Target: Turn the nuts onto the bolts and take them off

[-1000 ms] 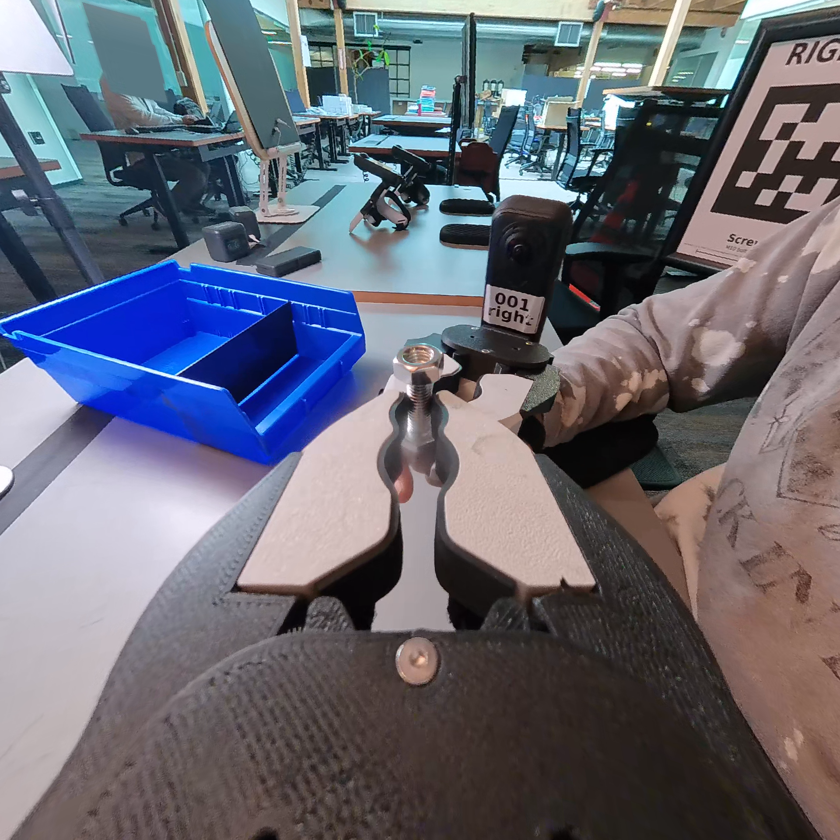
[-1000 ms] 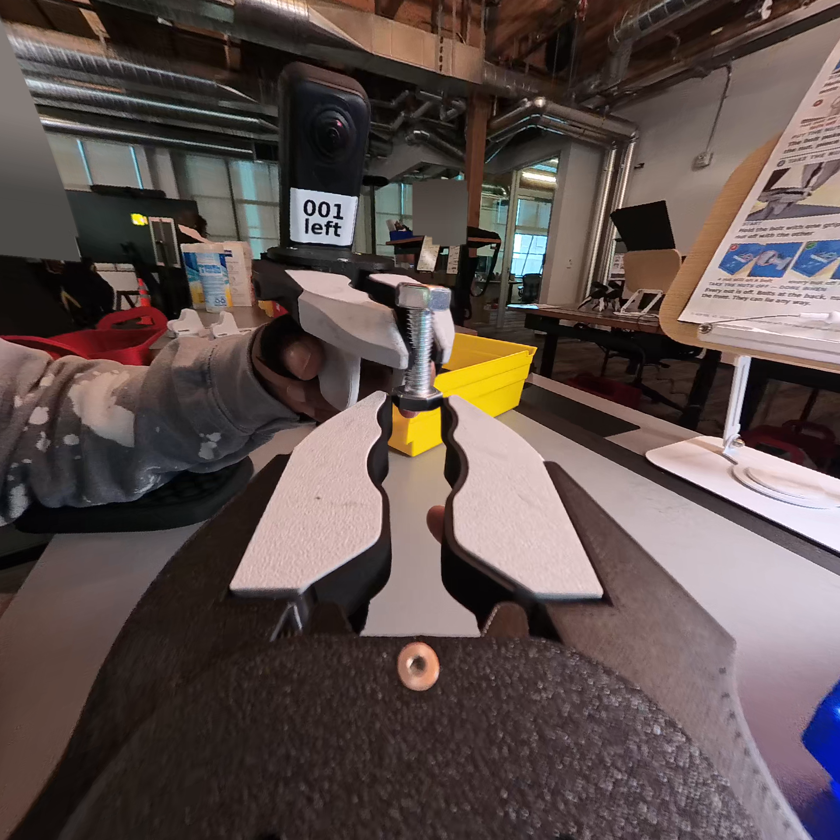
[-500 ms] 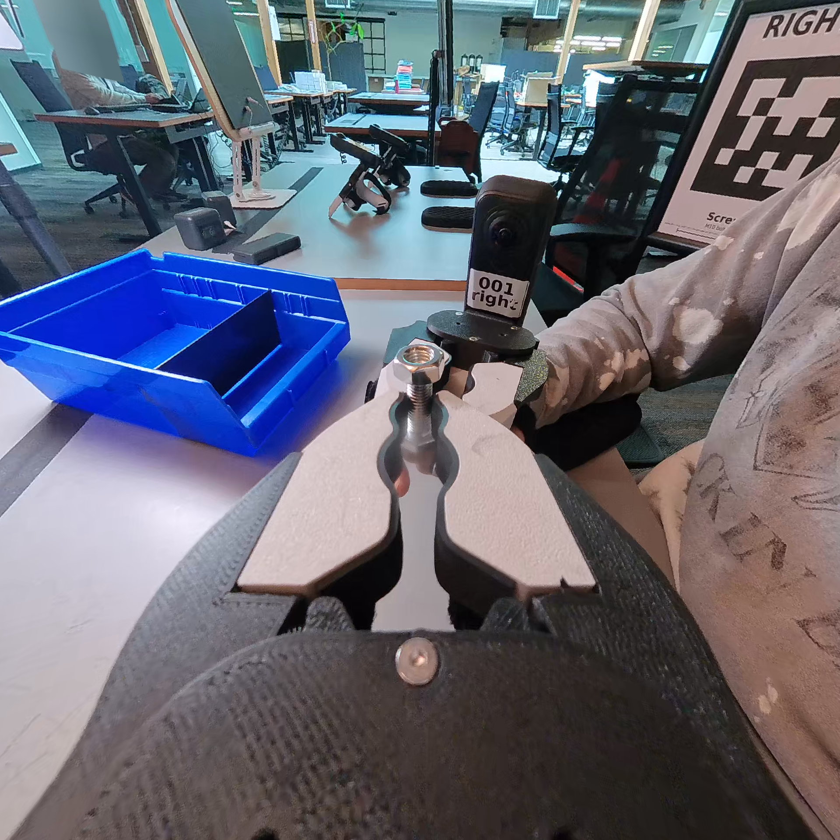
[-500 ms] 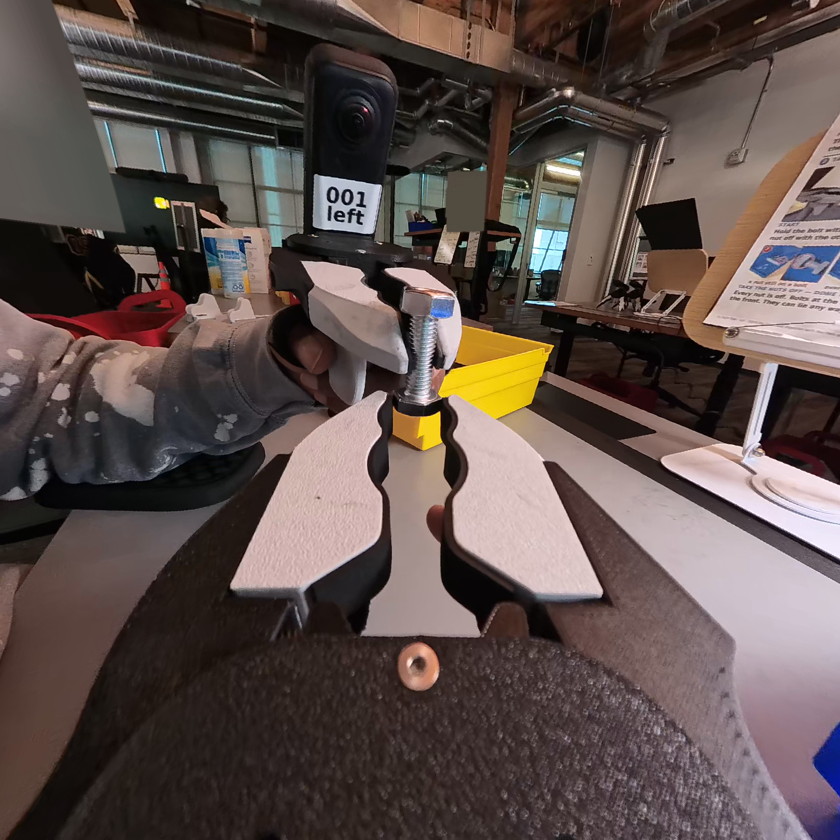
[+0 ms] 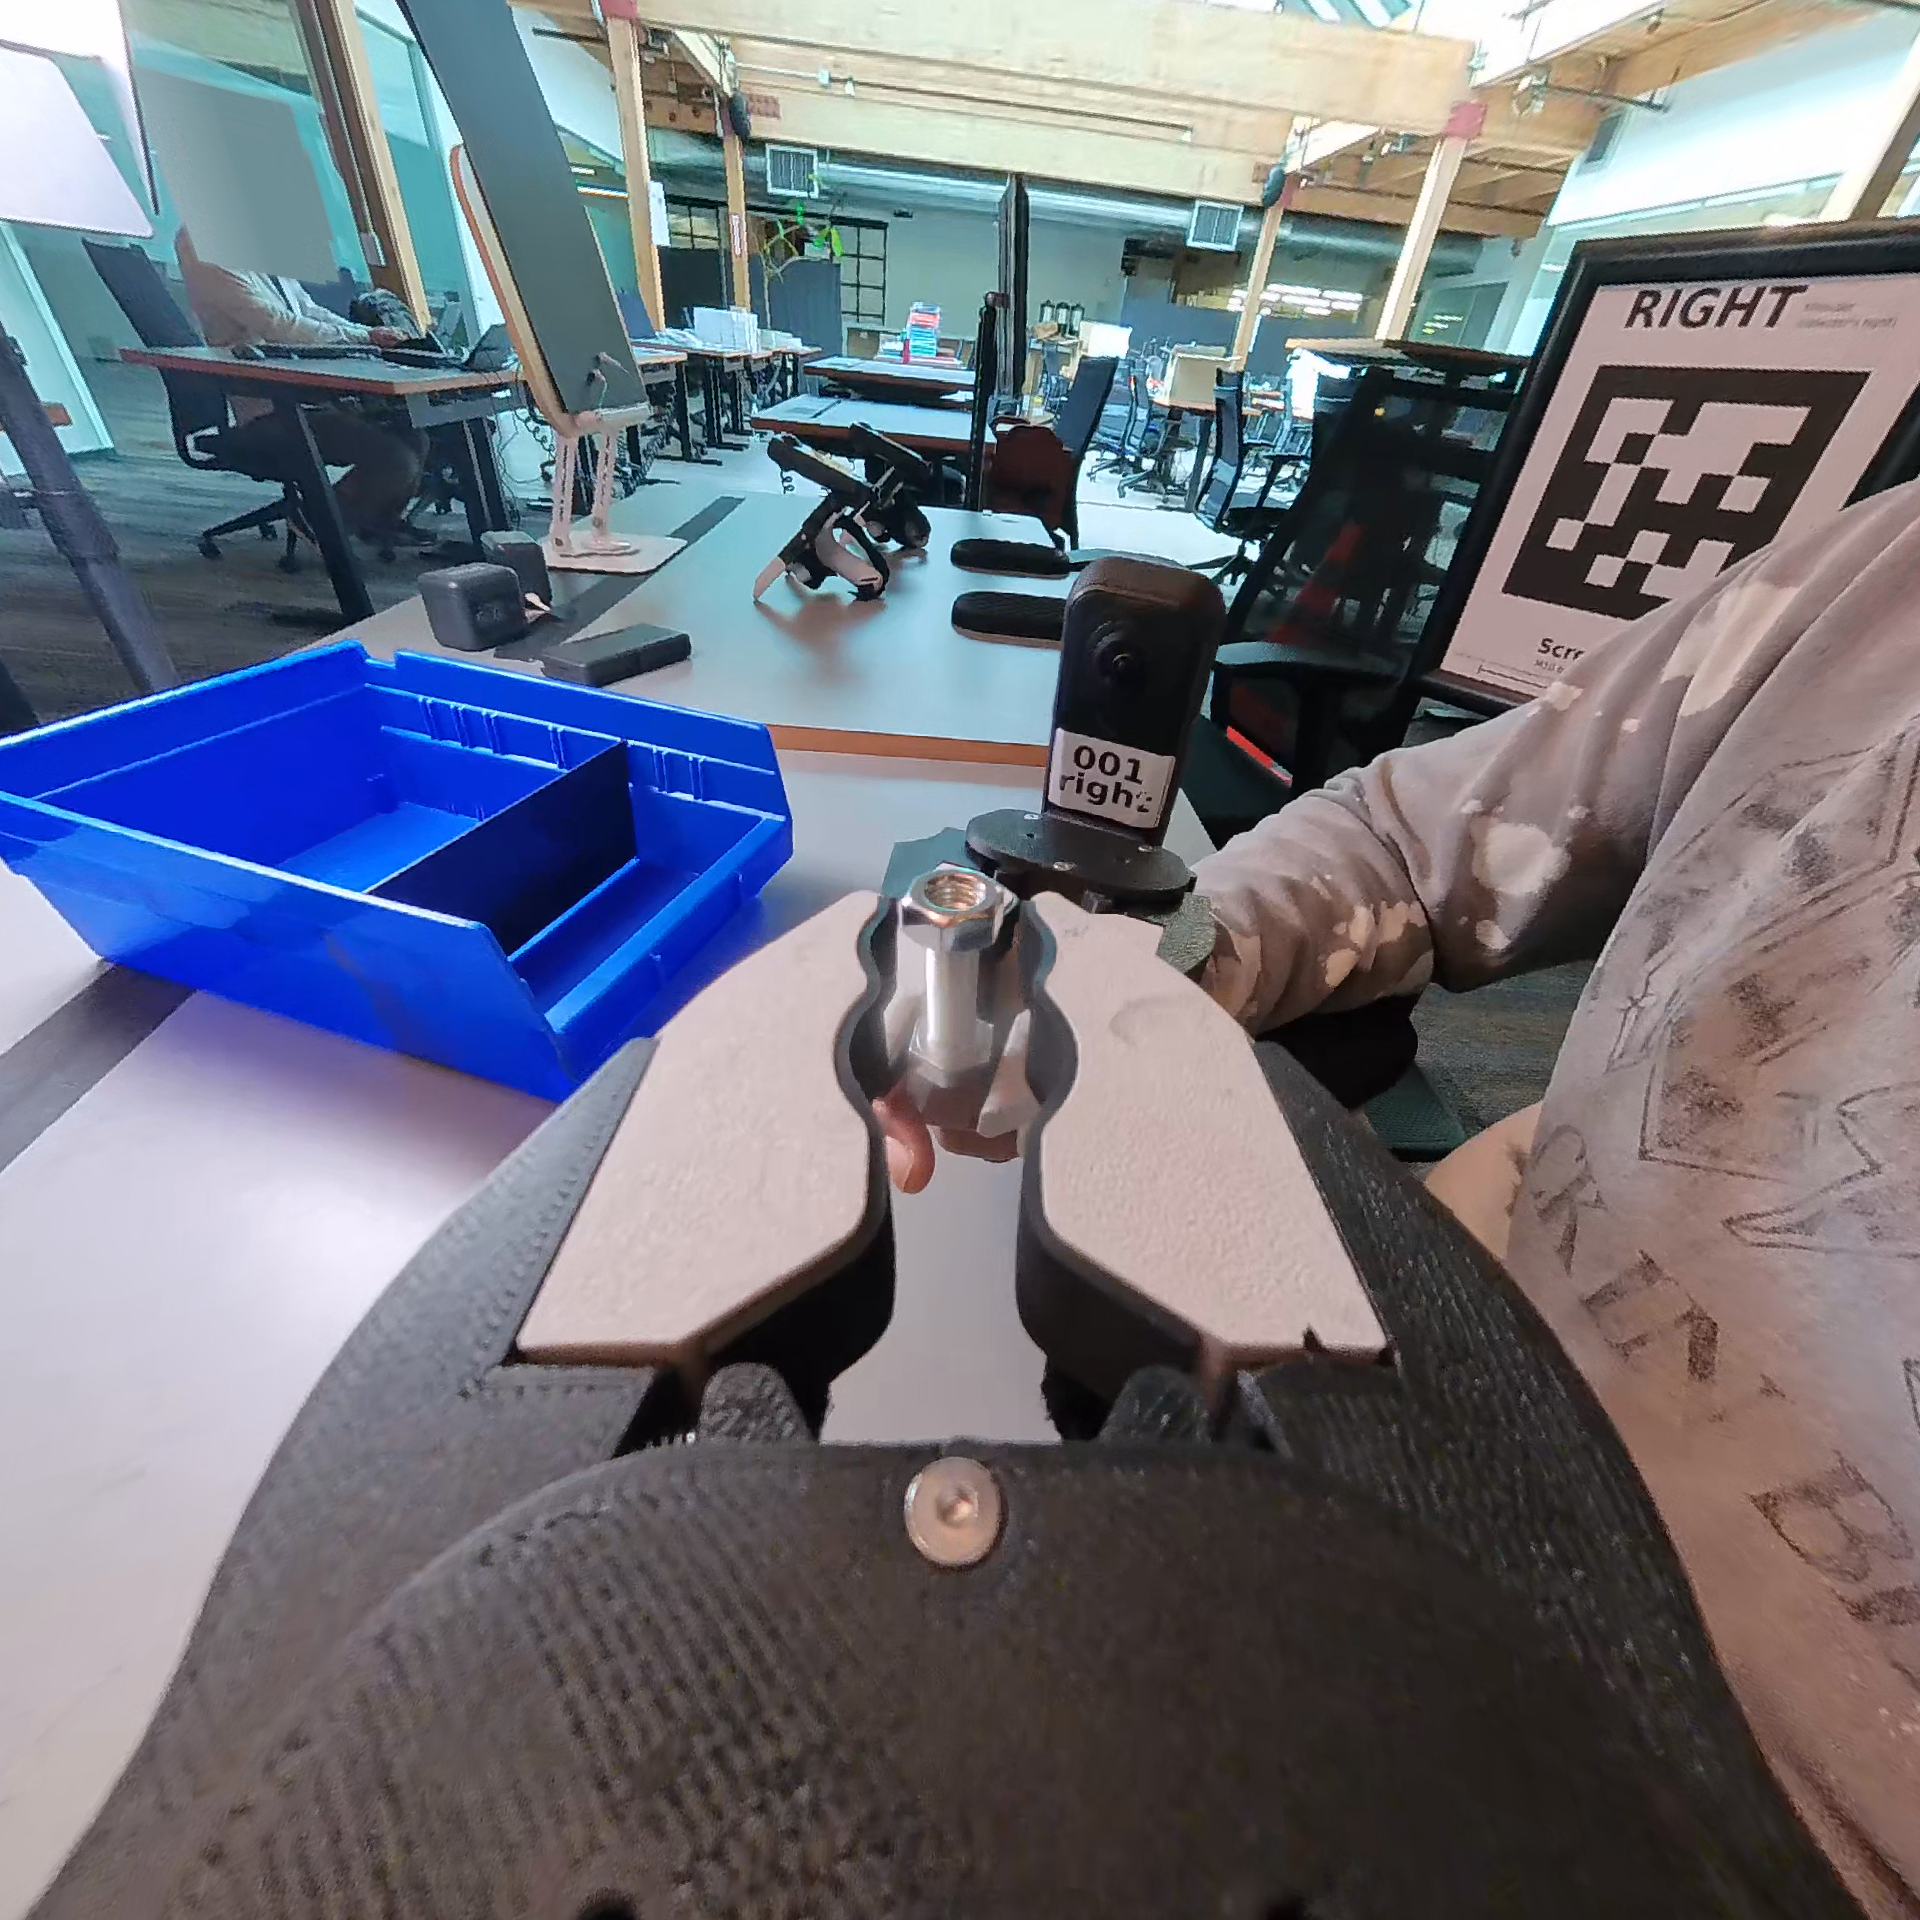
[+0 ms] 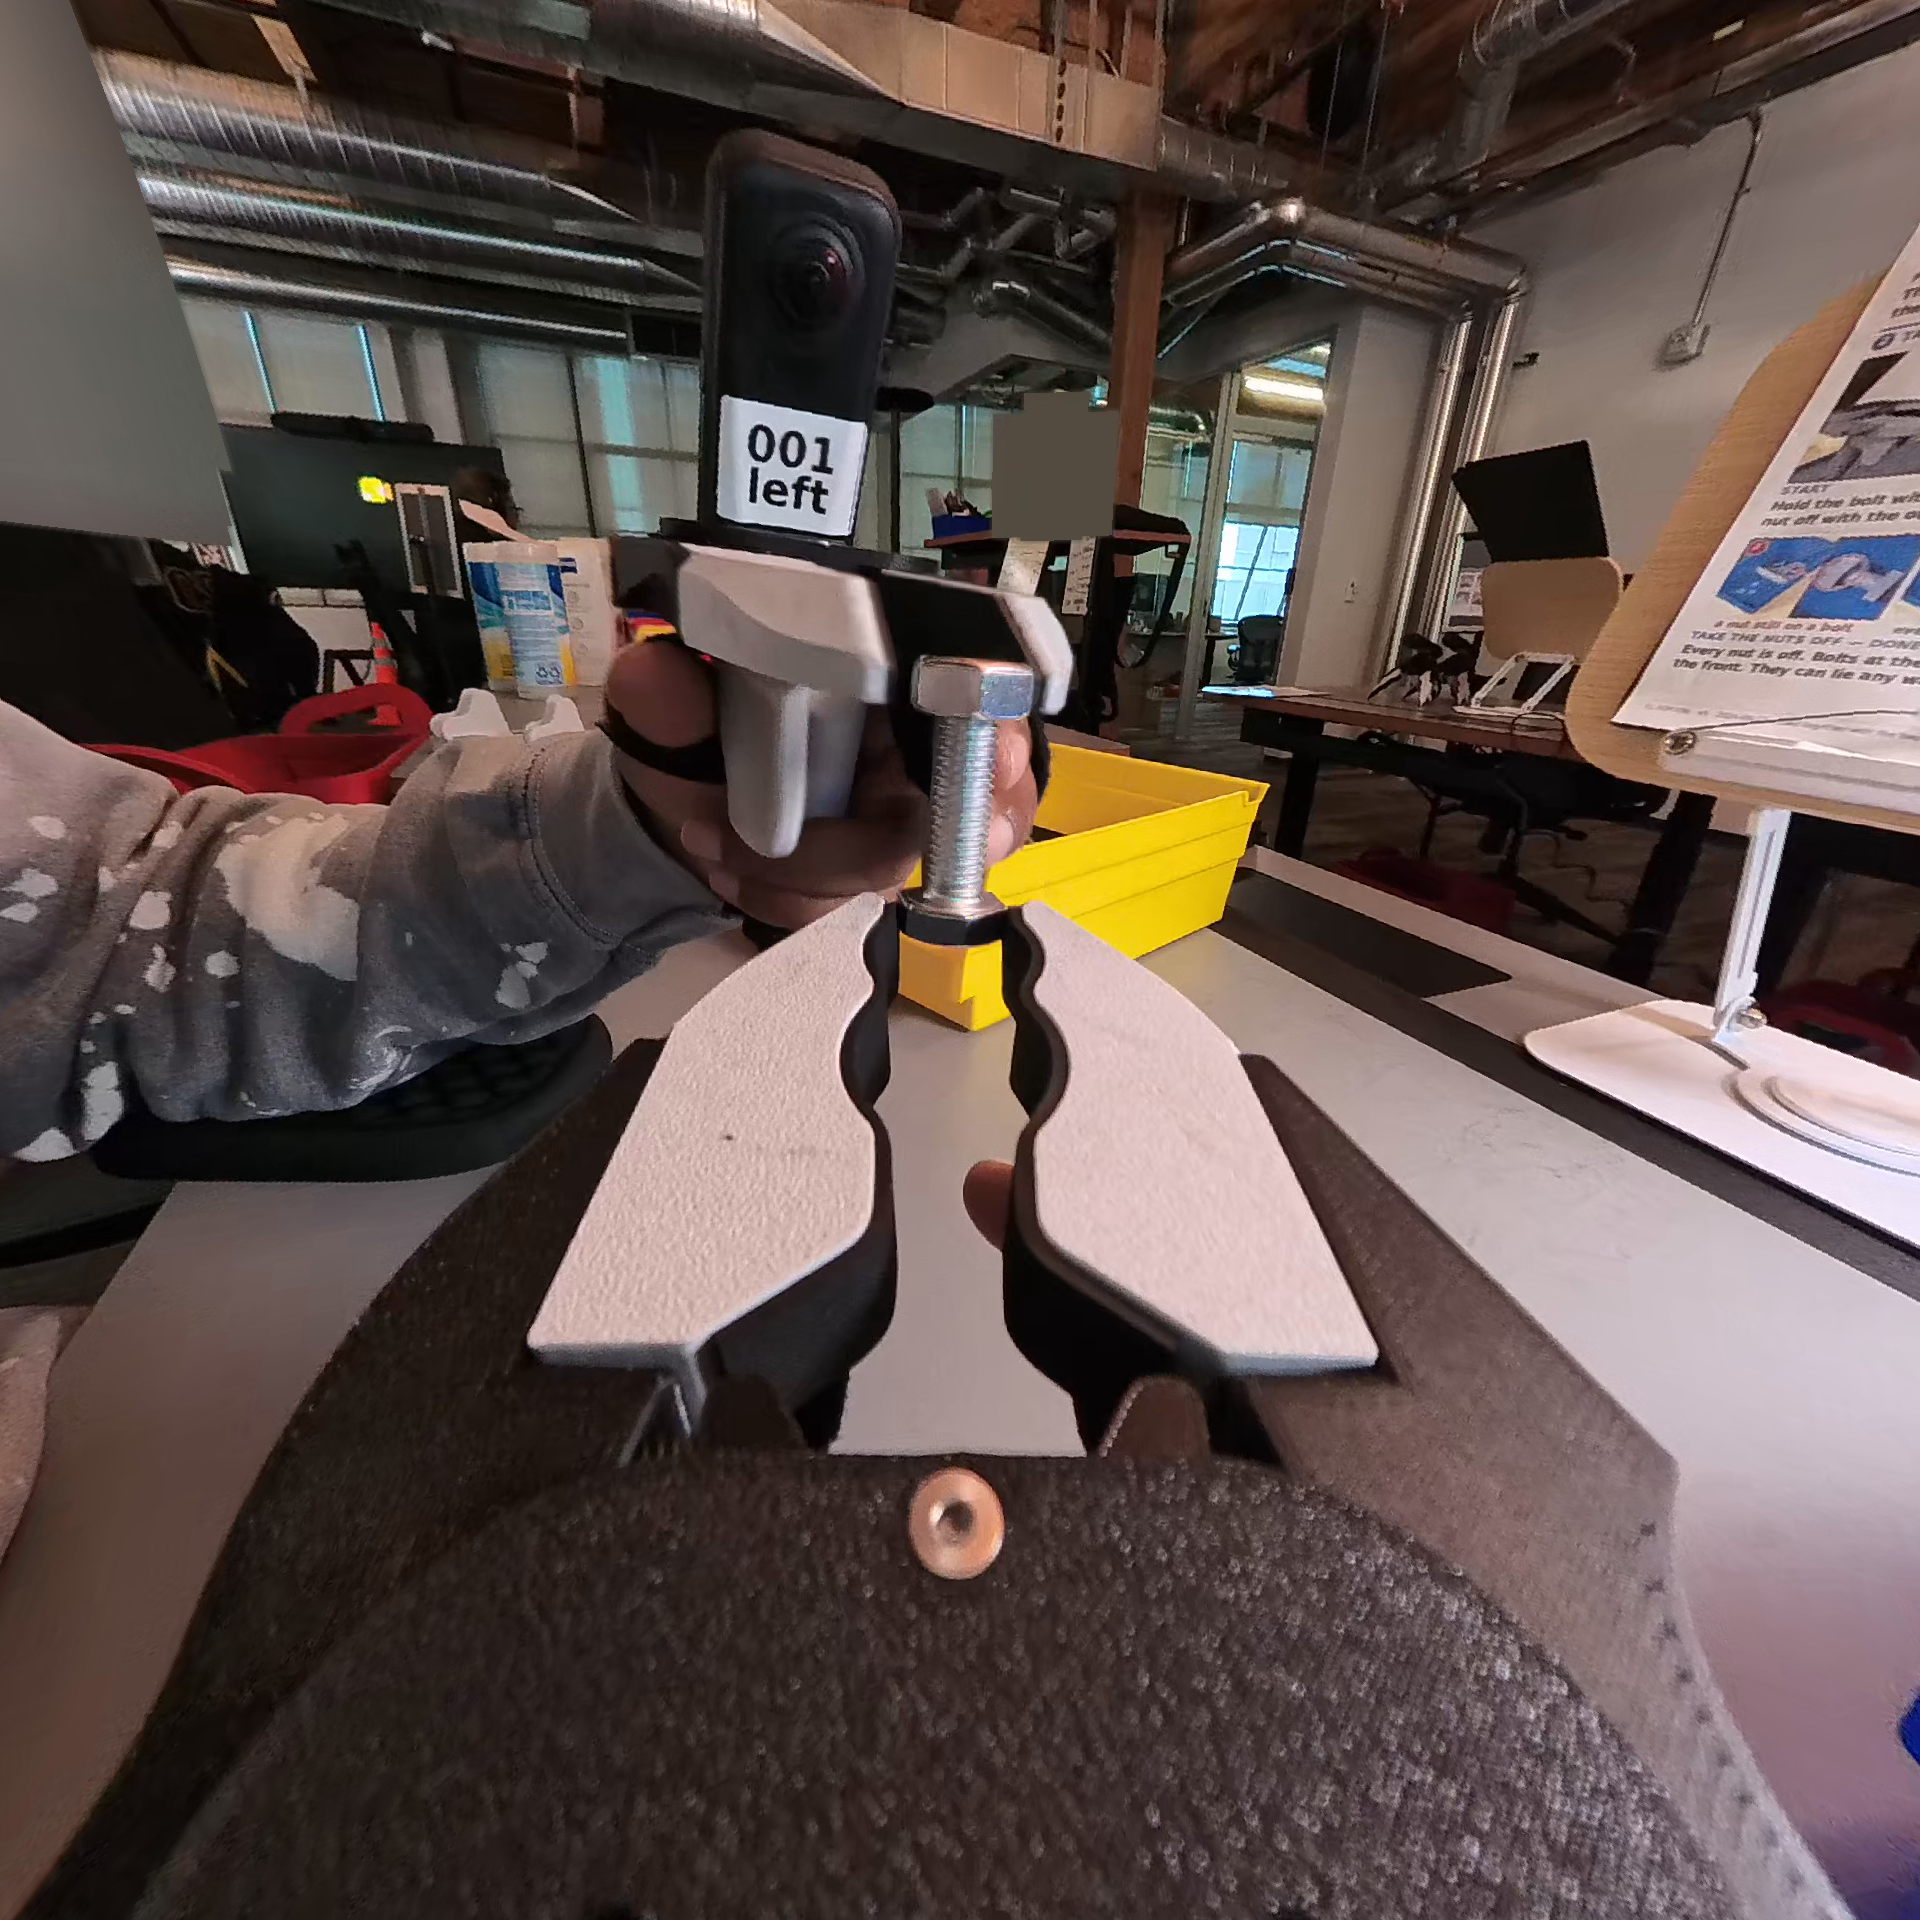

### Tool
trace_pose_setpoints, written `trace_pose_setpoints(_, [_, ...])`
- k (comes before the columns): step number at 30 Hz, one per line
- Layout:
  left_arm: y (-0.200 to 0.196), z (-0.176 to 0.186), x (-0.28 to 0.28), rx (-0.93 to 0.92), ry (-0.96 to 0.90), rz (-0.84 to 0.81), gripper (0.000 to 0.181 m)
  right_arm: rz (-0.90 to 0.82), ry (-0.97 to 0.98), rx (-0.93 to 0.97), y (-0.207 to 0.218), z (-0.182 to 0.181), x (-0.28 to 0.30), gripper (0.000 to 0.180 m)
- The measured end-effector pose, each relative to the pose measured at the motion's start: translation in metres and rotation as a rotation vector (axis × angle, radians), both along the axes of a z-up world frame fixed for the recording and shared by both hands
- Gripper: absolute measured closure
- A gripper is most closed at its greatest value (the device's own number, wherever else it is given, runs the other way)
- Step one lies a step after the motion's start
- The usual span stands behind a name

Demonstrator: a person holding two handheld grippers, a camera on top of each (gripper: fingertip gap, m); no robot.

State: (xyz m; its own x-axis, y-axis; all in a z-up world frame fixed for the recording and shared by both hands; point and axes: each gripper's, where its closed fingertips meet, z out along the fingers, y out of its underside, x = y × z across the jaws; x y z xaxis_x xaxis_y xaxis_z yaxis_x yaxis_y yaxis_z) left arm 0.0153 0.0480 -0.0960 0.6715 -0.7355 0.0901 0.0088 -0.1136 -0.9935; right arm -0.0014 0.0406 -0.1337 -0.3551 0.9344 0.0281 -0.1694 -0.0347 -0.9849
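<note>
Since a second ago your left gripper (image 5: 951, 997) has tipped, so the bolt (image 5: 948, 1003) it pinches by the head shows more shank at frame centre. Your right gripper (image 6: 951, 925) stays clamped on the nut (image 6: 951, 920) at the thread's end, so it looks nearly off.

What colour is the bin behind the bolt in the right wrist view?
Yellow. The bin shows best in the right wrist view, behind the bolt.
</note>
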Motion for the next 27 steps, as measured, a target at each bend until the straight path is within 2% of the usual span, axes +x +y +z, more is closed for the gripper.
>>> trace_pose_setpoints(13, [-0.007,0.007,-0.007,0.003,-0.116,-0.071,0.162,0.089,0.094,-0.049,-0.007,0.018,0.013,0.162])
trace_pose_setpoints(27, [-0.005,0.003,0.006,0.044,0.033,-0.014,0.162,0.046,-0.009,-0.010,-0.008,0.001,0.003,0.162])
